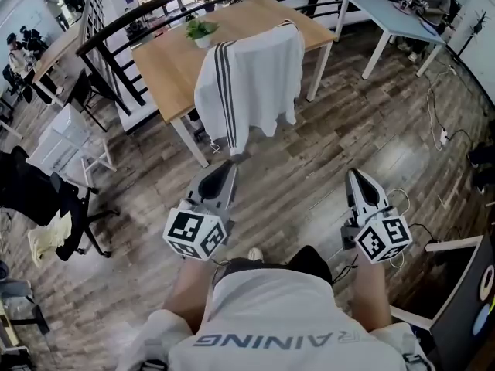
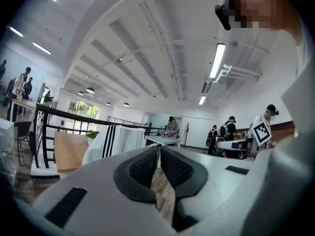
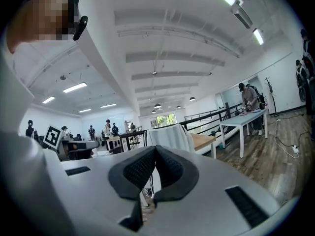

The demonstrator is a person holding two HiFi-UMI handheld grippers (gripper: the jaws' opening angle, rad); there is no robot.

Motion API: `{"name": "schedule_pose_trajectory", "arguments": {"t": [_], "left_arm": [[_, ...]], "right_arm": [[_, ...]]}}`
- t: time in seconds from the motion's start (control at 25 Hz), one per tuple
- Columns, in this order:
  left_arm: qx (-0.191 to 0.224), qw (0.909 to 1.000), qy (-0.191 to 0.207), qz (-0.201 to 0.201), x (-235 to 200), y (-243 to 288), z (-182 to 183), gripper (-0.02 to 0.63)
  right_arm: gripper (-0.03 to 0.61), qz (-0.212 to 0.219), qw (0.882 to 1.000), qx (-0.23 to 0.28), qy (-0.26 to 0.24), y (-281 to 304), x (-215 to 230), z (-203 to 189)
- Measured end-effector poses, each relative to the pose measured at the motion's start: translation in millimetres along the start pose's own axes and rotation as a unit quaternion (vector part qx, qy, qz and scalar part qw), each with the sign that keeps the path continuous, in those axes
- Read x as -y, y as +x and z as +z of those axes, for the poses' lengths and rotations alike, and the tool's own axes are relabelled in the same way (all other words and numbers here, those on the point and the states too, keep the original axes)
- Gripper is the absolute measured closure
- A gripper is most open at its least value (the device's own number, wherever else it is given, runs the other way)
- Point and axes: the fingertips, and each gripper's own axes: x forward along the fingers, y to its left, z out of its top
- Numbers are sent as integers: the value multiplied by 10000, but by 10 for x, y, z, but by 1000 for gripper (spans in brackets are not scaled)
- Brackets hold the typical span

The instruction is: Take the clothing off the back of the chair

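Wood-plank floor point(image 1: 325, 153) runs bare from me to the wooden table point(image 1: 166, 60). White clothing point(image 1: 251, 83) (black stripes down its left fold) hangs draped at the table's near edge, its hem off the floor. My left gripper point(image 1: 229, 163) and right gripper point(image 1: 356, 173) sit short of it, each with jaws pressed together on nothing.

I count two tongs: the left tongs point(image 1: 230, 164) and the right tongs point(image 1: 354, 173). I see one white striped top point(image 1: 251, 83), one small green plant point(image 1: 200, 28), and three tables: the big wooden table point(image 1: 166, 64), the far wooden table point(image 1: 60, 46) and the white table point(image 1: 384, 12).
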Motion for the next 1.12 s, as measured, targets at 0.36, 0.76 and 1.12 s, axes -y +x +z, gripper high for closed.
{"name": "schedule_pose_trajectory", "arguments": {"t": [0.36,0.76,1.12], "left_arm": [[-118,9998,-9,181,-329,518,-7,561],[-120,9980,64,610,-369,1556,92,561],[-39,9939,74,1104,-256,2471,157,561]], "right_arm": [[555,53,9998,-53,205,629,392,7],[555,499,9981,-48,354,1450,1360,248],[555,838,9958,-185,335,1916,2361,426]]}}
